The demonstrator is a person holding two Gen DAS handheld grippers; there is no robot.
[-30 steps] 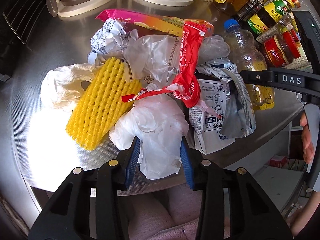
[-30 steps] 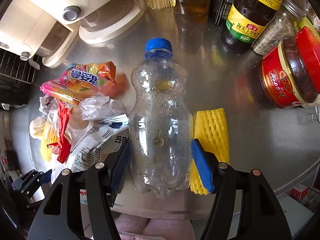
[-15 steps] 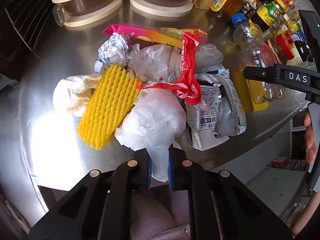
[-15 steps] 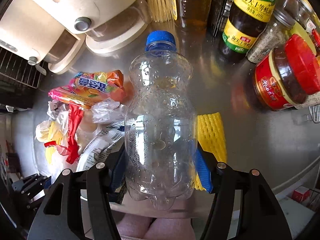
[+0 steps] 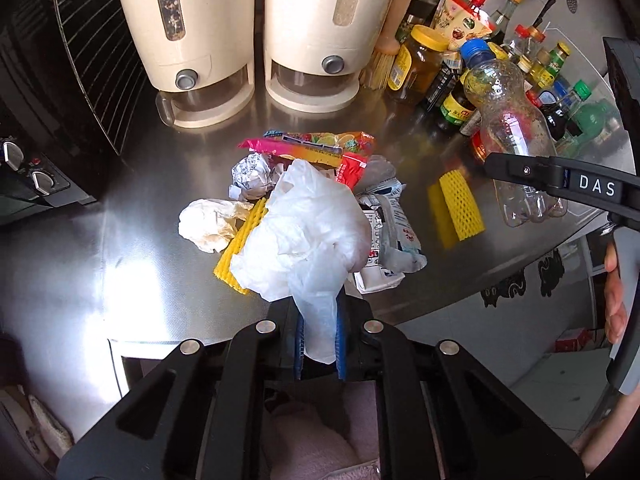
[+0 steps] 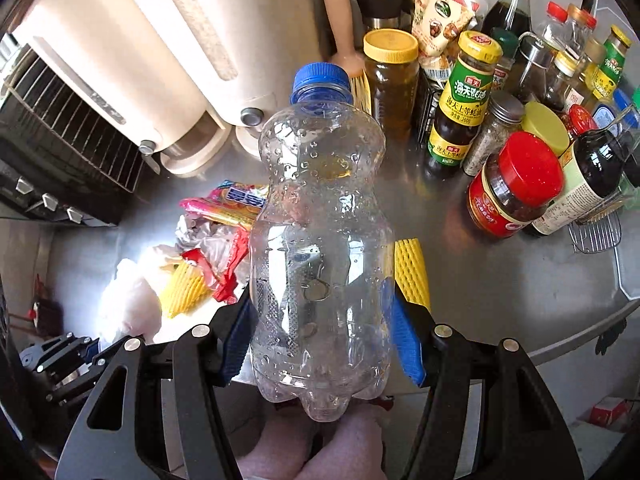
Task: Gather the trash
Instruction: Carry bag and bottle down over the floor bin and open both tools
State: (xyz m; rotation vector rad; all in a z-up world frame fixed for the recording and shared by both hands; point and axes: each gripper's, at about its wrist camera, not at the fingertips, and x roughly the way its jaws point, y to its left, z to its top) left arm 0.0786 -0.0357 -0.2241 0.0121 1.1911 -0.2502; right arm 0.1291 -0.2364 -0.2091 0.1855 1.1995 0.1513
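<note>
My left gripper (image 5: 319, 340) is shut on a white plastic bag (image 5: 304, 240) and holds it lifted above the steel counter (image 5: 120, 240). Below it lies a trash pile: a yellow foam net (image 5: 236, 248), crumpled white paper (image 5: 208, 224), a crumpled printed wrapper (image 5: 250, 174), a colourful snack packet (image 5: 312, 146), a red wrapper (image 5: 352, 168) and a white printed pouch (image 5: 394, 236). My right gripper (image 6: 322, 340) is shut on an empty clear plastic bottle (image 6: 320, 248) with a blue cap, held upright off the counter; it also shows in the left wrist view (image 5: 508, 120). A second yellow foam net (image 6: 412, 272) lies beneath it.
Two cream grain dispensers (image 5: 208, 40) stand at the back. Sauce bottles and jars (image 6: 516, 184) crowd the back right beside a wire rack (image 6: 596, 232). A black oven (image 5: 32, 120) is at the left. The counter's front edge (image 5: 500, 276) is close below.
Both grippers have risen and pulled back. The left one shut on the white bag and lifted it off the pile. The right one shut on the bottle and raised it upright.
</note>
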